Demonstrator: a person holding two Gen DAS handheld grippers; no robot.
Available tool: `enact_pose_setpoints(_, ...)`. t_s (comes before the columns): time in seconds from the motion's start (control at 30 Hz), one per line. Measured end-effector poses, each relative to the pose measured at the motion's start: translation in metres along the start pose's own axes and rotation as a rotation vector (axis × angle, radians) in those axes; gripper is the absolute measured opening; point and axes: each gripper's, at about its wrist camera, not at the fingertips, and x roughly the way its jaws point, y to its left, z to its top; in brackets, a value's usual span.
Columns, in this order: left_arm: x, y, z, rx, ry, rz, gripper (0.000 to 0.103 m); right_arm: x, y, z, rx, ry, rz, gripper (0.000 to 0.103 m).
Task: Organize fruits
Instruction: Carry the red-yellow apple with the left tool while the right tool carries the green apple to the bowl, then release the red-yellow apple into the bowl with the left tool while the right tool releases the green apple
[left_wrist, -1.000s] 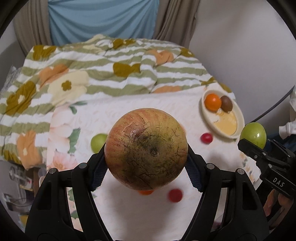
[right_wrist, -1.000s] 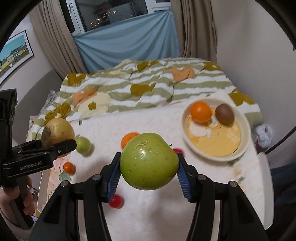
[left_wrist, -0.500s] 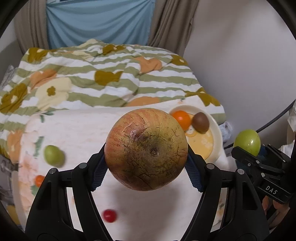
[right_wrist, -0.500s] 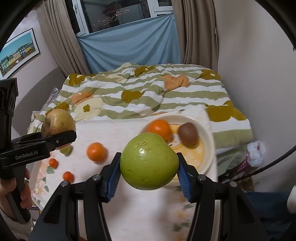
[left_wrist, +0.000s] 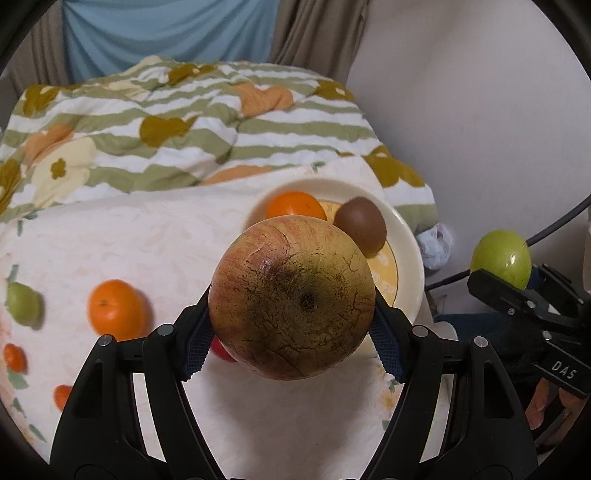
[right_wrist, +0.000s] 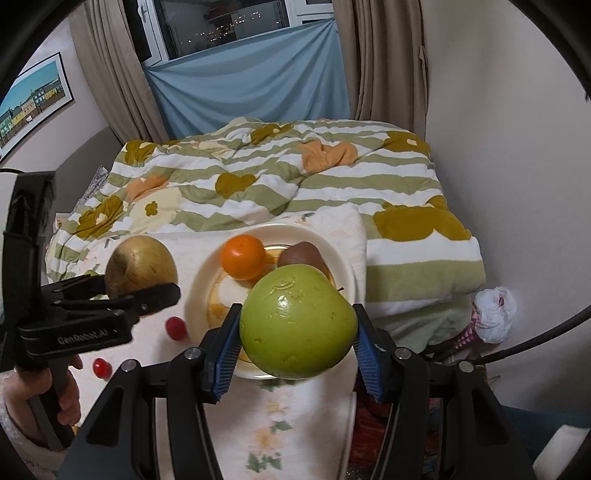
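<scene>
My left gripper is shut on a big russet red-green apple, held above the white cloth just left of the cream plate. My right gripper is shut on a green apple, held over the near rim of the plate. The plate holds an orange and a brown kiwi. The left gripper with the russet apple shows at the left of the right wrist view. The right gripper's green apple shows at the right of the left wrist view.
Loose on the cloth are an orange, a small green fruit, small tangerines and red cherry tomatoes. A striped floral blanket lies behind. A crumpled white bag and a cable lie off the right edge.
Both grippers have moved right and forward with their apples. The plate has come closer, and now lies under the green apple and beside the russet apple.
</scene>
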Motion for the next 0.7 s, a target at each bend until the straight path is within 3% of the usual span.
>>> enact_pose_setpoints(0.43, 0.066, -0.016, -0.004, 0.099, 0.070, 0.048, 0.081, 0.028, -0.023, -0.008, 0.051, 0.025, -0.001, 0.052)
enact_pose_setpoints(0.7, 0.083, -0.028, -0.003, 0.159, 0.083, 0.082, 0.081, 0.034, -0.037, -0.014, 0.082, 0.032, -0.012, 0.052)
